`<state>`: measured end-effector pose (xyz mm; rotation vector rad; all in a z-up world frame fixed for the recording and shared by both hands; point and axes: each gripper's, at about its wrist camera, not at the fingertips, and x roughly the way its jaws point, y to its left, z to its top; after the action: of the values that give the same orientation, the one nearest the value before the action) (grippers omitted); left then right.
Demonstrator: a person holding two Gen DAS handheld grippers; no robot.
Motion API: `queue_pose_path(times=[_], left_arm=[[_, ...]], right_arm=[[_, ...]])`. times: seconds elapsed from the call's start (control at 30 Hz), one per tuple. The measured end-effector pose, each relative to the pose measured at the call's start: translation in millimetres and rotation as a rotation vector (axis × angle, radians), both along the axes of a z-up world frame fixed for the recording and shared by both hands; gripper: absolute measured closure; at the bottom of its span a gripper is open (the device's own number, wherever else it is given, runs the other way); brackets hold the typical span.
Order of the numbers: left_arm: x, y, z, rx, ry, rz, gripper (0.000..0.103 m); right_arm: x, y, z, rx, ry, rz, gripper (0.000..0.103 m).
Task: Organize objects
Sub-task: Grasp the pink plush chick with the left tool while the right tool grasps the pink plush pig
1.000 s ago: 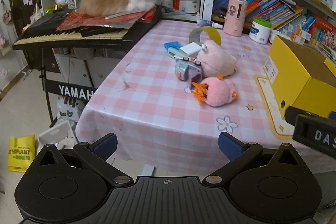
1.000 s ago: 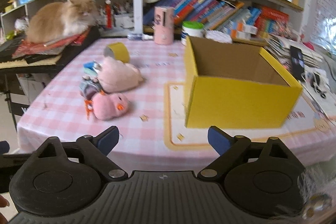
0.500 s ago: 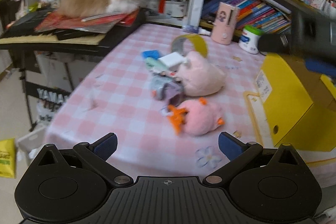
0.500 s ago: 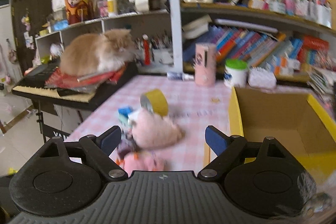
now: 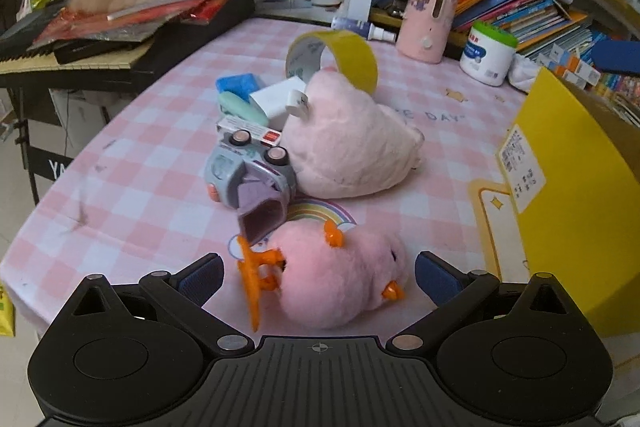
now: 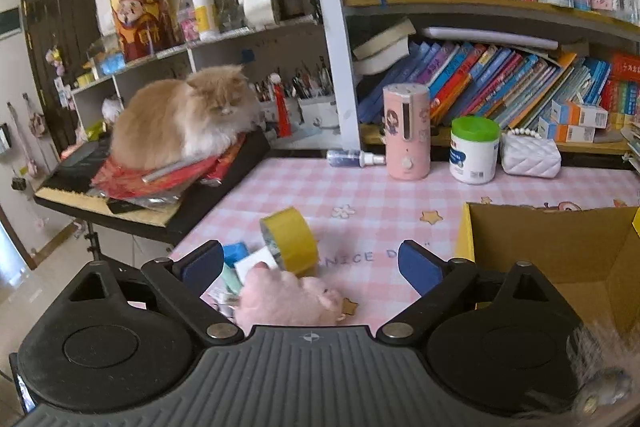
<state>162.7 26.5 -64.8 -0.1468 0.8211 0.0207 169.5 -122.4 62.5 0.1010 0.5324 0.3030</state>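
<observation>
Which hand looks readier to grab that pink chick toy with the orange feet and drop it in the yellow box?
Probably the left. The left gripper is open with the pink chick right between its fingertips, and the yellow box beside it. The right gripper, jaws opening, hovers above the pale plush instead.

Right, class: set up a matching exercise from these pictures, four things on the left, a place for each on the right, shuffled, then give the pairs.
1. cat
2. tape roll
3. pink chick toy
4. green-lidded jar

A. between the left claw's open fingers
B. on the keyboard
C. beside the pink bottle
D. behind the pale plush

Pairs: 1-B, 2-D, 3-A, 4-C
</observation>
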Motion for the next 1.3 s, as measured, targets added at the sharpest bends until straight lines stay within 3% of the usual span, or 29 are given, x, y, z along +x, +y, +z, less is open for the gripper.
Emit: queue_pose_path(times=[0.3, 0.53, 0.6, 0.73, 0.97, 1.07, 1.1, 1.2, 1.3], left_arm=[[10.0, -0.2, -8.6, 0.021, 0.017, -0.042, 0.009], [-5.6, 32.2, 2.8, -0.018, 0.060, -0.035, 0.010], [-12.7, 45.5, 7.5, -0.033, 0.057, 0.000, 0.010], [-24.8, 63.5, 19.2, -0.038, 0.027, 0.045, 0.010], [-40.8, 80.2, 31.9, -0.037, -0.008, 0.098, 0.010], [-45.2, 84.2, 34.6, -0.043, -0.021, 0.108, 0.010], [-46.6, 85.4, 35.5, -0.043, -0.025, 0.112, 0.010], [-51.9, 87.8, 38.4, -0.044, -0.040, 0.117, 0.010], [-57.0, 90.9, 44.0, -0.051, -0.063, 0.114, 0.010]], right_arm=[[25.8, 10.3, -21.7, -0.026, 0.068, 0.040, 0.005], [43.1, 40.4, -46.5, -0.104, 0.130, 0.088, 0.000], [48.0, 51.8, -56.2, -0.169, 0.142, 0.123, 0.000], [57.6, 78.8, -82.9, -0.409, 0.146, 0.176, 0.000], [48.6, 110.0, -113.8, -0.745, -0.035, 0.377, 0.000], [46.4, 121.3, -125.6, -0.858, -0.096, 0.466, 0.006], [47.3, 123.2, -128.6, -0.874, -0.100, 0.476, 0.016], [53.5, 122.3, -133.4, -0.848, -0.063, 0.486, 0.035], [52.4, 113.1, -125.1, -0.800, -0.052, 0.438, 0.040]])
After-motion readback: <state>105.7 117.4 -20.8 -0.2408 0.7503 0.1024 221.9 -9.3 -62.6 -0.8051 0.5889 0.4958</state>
